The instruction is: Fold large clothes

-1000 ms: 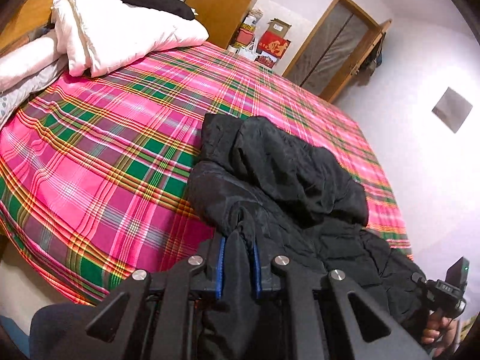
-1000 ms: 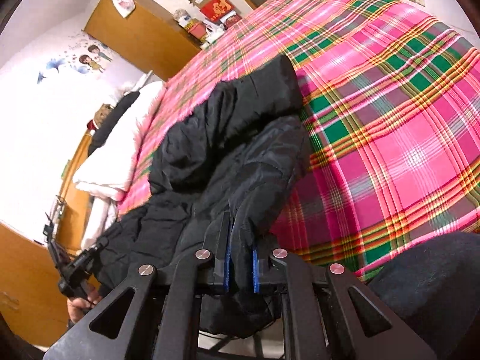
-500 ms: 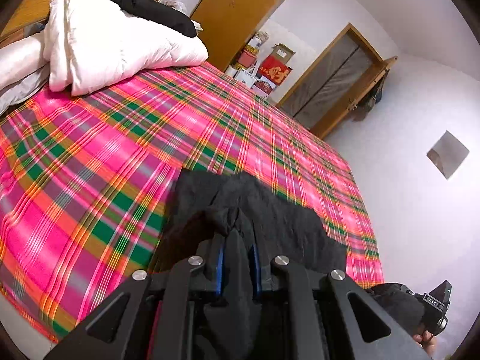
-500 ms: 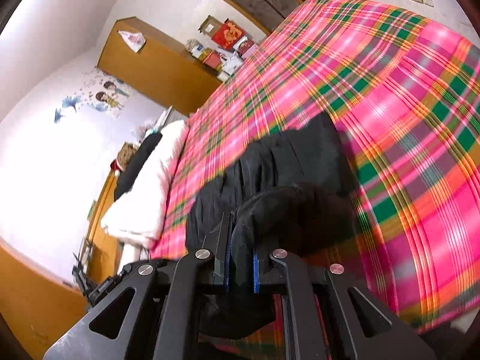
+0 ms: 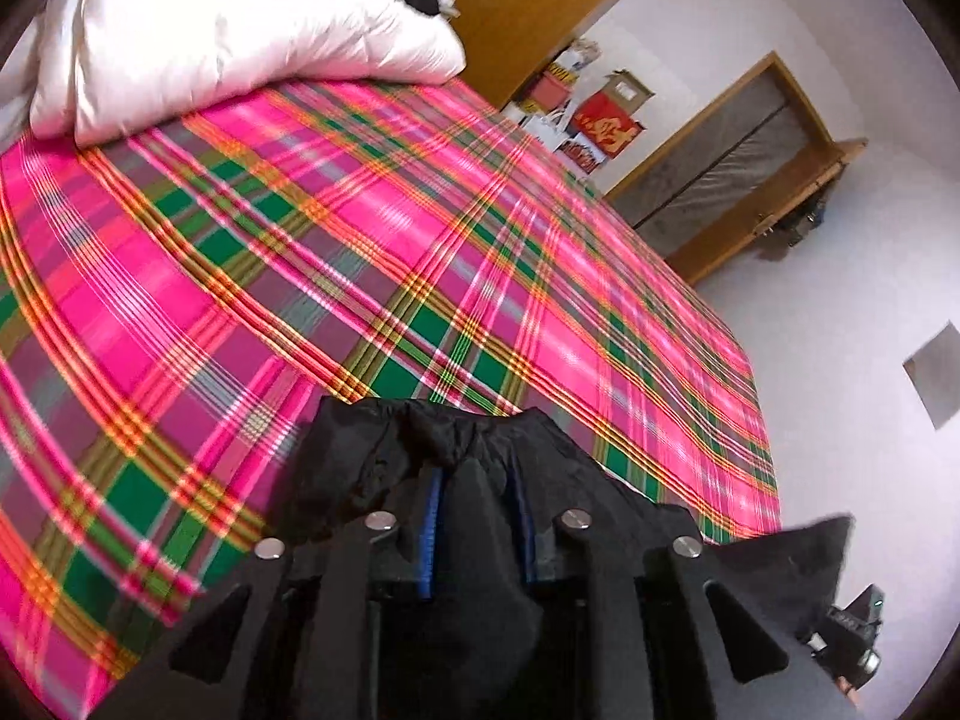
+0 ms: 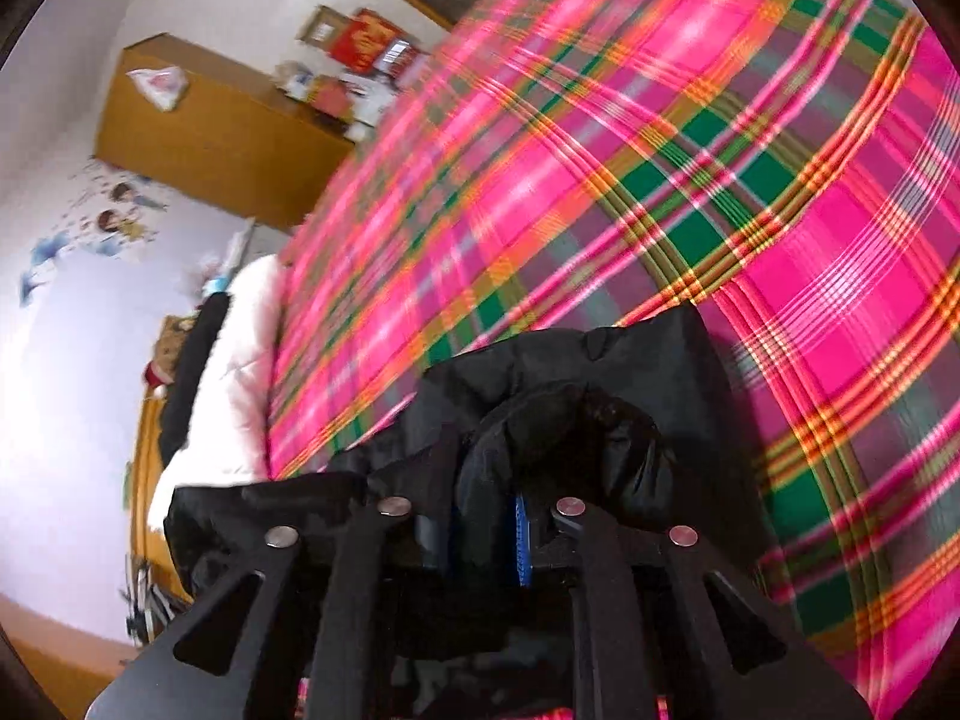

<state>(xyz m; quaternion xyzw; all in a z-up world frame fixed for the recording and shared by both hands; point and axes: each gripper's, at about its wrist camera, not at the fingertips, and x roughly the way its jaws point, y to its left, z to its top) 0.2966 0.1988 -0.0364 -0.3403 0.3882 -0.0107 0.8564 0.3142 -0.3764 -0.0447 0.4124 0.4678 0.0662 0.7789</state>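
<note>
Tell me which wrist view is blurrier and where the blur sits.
Right wrist view: heavy motion smear across the plaid bedspread and far wall, while the right gripper and black jacket stay sharp. Left wrist view: mild smear, mostly on the white duvet.

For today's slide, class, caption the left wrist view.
Left gripper clamps bunched black padded jacket above the pink plaid bedspread.
</note>
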